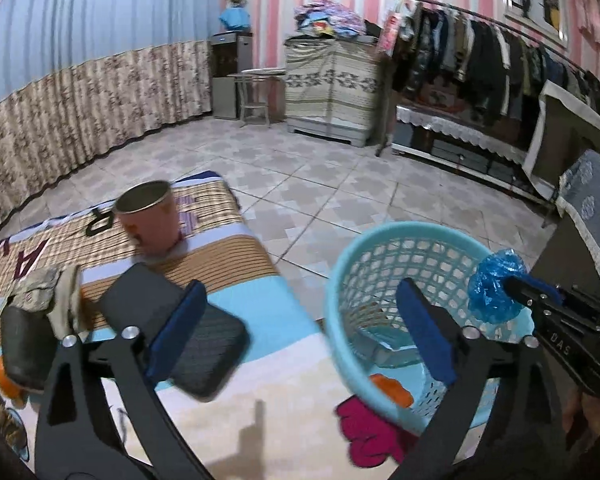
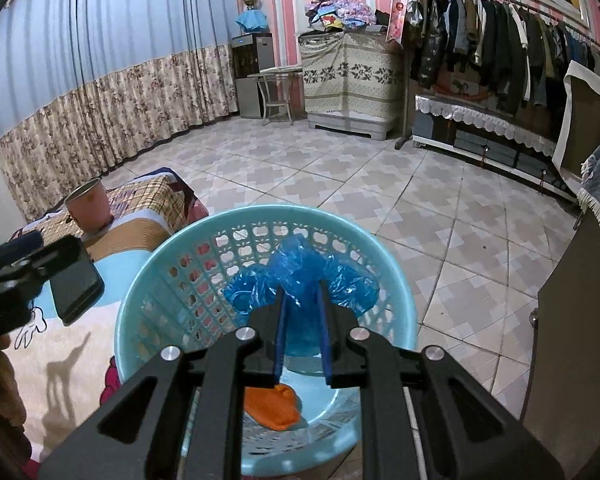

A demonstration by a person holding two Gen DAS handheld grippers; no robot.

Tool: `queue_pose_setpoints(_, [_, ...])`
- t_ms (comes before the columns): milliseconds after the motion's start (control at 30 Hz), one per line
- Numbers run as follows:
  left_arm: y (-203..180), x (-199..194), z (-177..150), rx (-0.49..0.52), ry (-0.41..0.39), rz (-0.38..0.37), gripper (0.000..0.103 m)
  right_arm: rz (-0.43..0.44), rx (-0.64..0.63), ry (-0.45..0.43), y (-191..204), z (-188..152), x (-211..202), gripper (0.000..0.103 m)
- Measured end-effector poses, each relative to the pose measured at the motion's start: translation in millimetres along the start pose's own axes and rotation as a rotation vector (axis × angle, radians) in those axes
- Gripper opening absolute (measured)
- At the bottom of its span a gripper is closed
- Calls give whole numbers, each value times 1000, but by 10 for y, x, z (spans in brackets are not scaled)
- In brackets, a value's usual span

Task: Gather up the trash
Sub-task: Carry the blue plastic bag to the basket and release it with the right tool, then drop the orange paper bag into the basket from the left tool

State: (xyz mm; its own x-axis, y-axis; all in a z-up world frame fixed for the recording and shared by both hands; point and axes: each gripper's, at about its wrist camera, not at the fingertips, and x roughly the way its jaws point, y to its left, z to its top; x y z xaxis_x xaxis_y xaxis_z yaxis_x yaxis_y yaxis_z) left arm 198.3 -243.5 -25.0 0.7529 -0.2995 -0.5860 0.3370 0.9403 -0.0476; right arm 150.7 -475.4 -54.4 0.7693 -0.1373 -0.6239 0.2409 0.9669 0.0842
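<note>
Basket [image 2: 140, 320], turquoise, at frame centre, mouth upward; nothing blocks it. Right gripper [image 2: 302, 312] pinches crumpled blue plastic bag [image 2: 300, 276] over it. Left gripper [image 1: 300, 320] gapes wide beside black phone [image 1: 196, 344], pink cup [image 1: 152, 220] upper left.

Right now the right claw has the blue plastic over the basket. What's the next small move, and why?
Probably open the right claw and let go. It is shut on the blue plastic wrapper, which hangs above the mouth of the light blue basket, inside the rim, so it should drop in. The left claw is open and holds nothing.
</note>
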Motion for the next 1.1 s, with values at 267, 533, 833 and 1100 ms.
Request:
queue_pose_setpoints(267, [353, -213, -1, -27, -29, 77, 97, -28, -6, 42, 128, 2, 245, 24])
queue_pose_setpoints(533, [680, -402, 55, -61, -57, 117, 97, -87, -9, 58, 246, -9, 372, 78])
queue_pose_setpoints(833, [1012, -611, 49, -78, -77, 156, 97, -134, -40, 7, 573, 34, 139, 93])
queue_pose_setpoints(1100, [1442, -838, 8, -114, -92, 200, 98, -47, -84, -59, 1227, 171, -179, 96])
